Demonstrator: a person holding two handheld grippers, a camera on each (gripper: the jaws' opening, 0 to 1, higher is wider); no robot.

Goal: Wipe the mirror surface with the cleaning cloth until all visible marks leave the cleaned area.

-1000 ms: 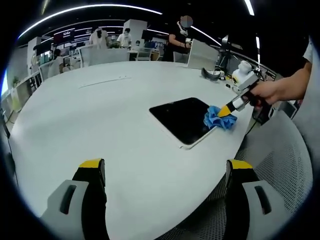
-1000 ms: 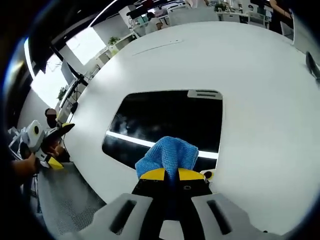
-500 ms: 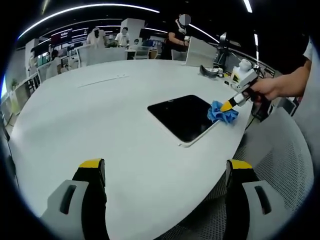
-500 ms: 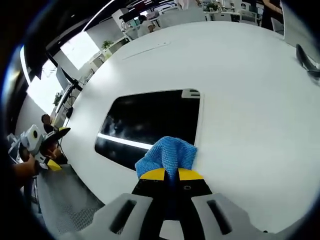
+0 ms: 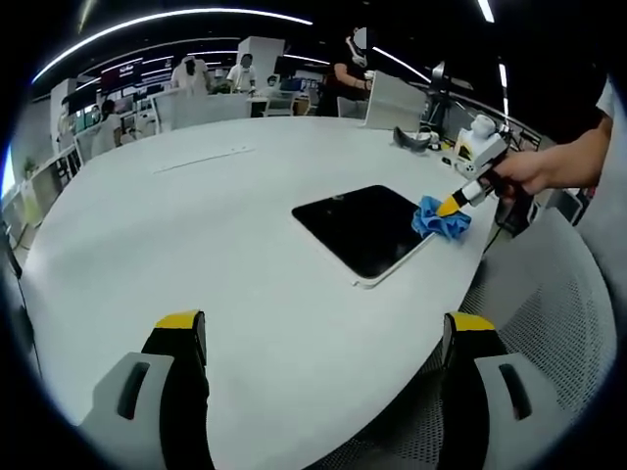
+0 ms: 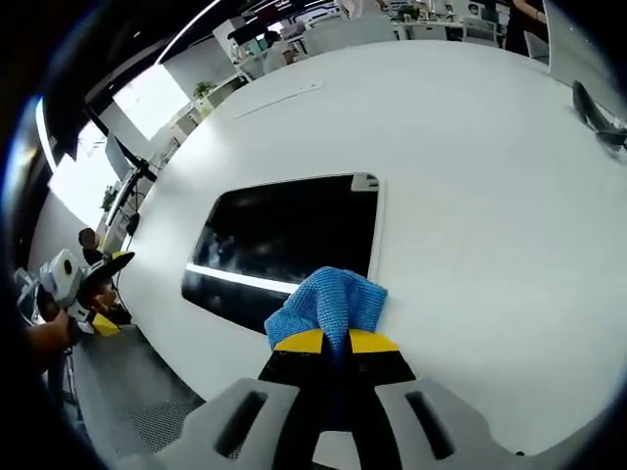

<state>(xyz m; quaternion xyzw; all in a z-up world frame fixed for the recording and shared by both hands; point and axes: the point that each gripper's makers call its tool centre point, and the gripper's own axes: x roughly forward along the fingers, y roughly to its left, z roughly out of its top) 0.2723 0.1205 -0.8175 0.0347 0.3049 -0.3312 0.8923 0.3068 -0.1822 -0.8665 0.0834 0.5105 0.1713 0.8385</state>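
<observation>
One blue cleaning cloth (image 6: pixel 328 305), pinched in the right gripper's (image 6: pixel 335 341) closed fingers, presses the mirror's (image 6: pixel 284 240) edge; left gripper (image 5: pixel 323 343) waits open above the tabletop (image 5: pixel 196 235).

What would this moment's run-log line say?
phase: wiping | right gripper: shut on blue cloth at mirror corner | left gripper: open, idle above table

I count one mirror (image 6: pixel 284 240), one cloth (image 6: pixel 328 306) and one table (image 5: pixel 196 235). I hold two grippers, left (image 5: pixel 323 333) and right (image 6: pixel 335 341).
</observation>
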